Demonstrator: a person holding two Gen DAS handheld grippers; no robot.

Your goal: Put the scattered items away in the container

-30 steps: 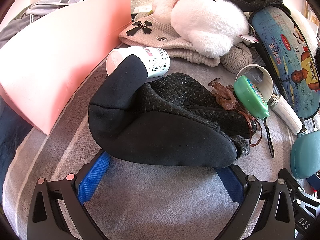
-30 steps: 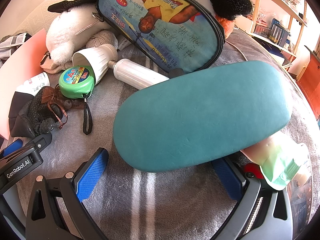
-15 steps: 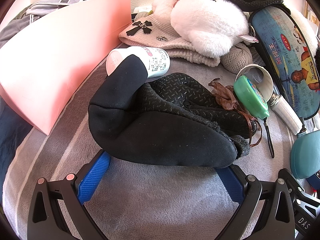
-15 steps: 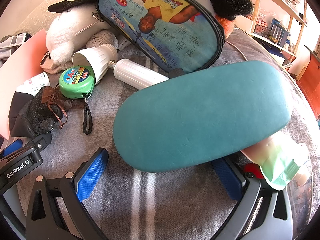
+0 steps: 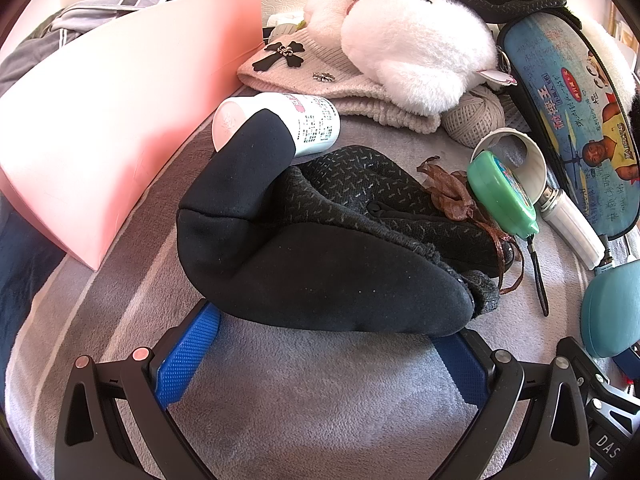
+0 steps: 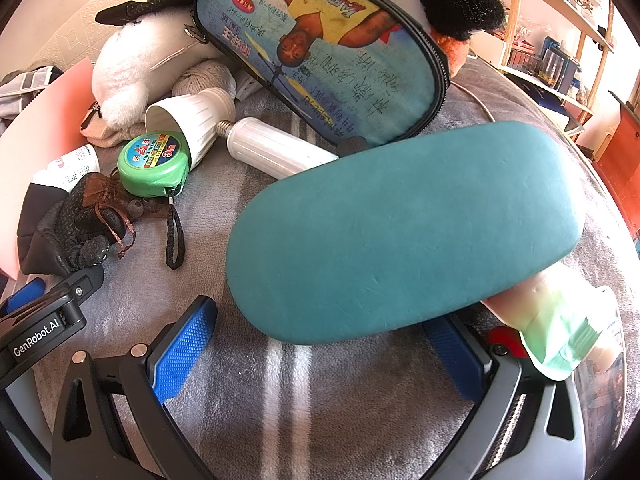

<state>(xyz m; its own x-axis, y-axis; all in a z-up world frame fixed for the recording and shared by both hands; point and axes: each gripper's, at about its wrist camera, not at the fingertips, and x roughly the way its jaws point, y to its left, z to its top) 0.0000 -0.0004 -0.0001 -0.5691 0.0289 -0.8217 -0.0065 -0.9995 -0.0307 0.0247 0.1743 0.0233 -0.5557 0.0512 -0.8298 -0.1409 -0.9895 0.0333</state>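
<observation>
My left gripper (image 5: 320, 356) is open, its blue pads on either side of the near end of a black glove (image 5: 320, 248) that lies on the grey blanket. A pink container (image 5: 112, 120) stands to the left of the glove. My right gripper (image 6: 320, 352) is open around the near end of a teal glasses case (image 6: 404, 228). The case also shows at the right edge of the left wrist view (image 5: 612, 308). A green tape measure (image 6: 154, 164), a white bulb (image 6: 256, 144) and a white bottle (image 5: 288, 124) lie between the glove and the case.
A beige knit hat (image 5: 332, 84), a white plush toy (image 5: 416, 48), a ball of twine (image 5: 476, 116) and a printed blue pouch (image 6: 328, 52) crowd the back. A pale green tube (image 6: 556, 328) lies under the case's right end. Wooden shelves (image 6: 560, 40) stand at far right.
</observation>
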